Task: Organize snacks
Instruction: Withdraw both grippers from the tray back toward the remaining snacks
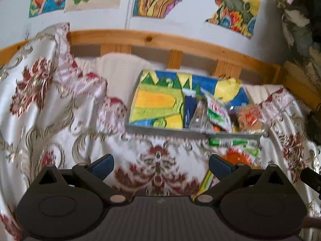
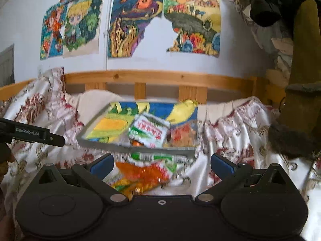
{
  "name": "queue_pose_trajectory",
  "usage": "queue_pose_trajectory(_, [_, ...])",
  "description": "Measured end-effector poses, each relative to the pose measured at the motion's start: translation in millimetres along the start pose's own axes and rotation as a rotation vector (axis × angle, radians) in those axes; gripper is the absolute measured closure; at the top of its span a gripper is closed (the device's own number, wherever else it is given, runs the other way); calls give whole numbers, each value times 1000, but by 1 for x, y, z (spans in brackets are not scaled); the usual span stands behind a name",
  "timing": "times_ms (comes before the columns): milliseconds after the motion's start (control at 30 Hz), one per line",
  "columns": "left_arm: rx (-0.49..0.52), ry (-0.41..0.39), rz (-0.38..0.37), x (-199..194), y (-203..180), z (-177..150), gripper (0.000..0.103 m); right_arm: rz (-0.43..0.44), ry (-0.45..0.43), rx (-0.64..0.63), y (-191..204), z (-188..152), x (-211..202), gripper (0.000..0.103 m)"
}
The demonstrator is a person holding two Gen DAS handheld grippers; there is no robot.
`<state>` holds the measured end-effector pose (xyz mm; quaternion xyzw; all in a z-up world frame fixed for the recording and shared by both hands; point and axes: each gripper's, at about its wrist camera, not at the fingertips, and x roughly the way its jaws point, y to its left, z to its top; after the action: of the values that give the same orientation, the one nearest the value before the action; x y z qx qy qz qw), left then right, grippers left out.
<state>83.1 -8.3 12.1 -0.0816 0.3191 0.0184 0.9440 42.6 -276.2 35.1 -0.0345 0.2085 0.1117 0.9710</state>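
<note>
A grey tray (image 1: 160,129) (image 2: 104,143) lined with a colourful drawing lies on the flowered bedspread. Its right half holds a white and green snack packet (image 2: 149,130) (image 1: 217,111), a blue packet (image 1: 189,108) and a red-orange bag (image 2: 183,135) (image 1: 249,118). In front of the tray lie a green and white packet (image 2: 154,157) (image 1: 230,142) and an orange packet (image 2: 144,175) (image 1: 237,157). My left gripper (image 1: 161,163) is open over bare bedspread, left of those loose packets. My right gripper (image 2: 162,163) is open just above the orange packet.
A wooden bed rail (image 1: 180,46) (image 2: 160,76) runs behind the tray, with drawings taped on the wall (image 2: 140,24) above. Cushions and dark fabric (image 2: 297,120) stand at the right. The left gripper's body (image 2: 32,133) shows at the left edge of the right wrist view.
</note>
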Motion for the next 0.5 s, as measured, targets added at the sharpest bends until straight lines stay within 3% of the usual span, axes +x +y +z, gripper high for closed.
queue_pose_trajectory(500, [-35,108,9,5,7,-33,1,-20,140,-98,23,-13,7,1])
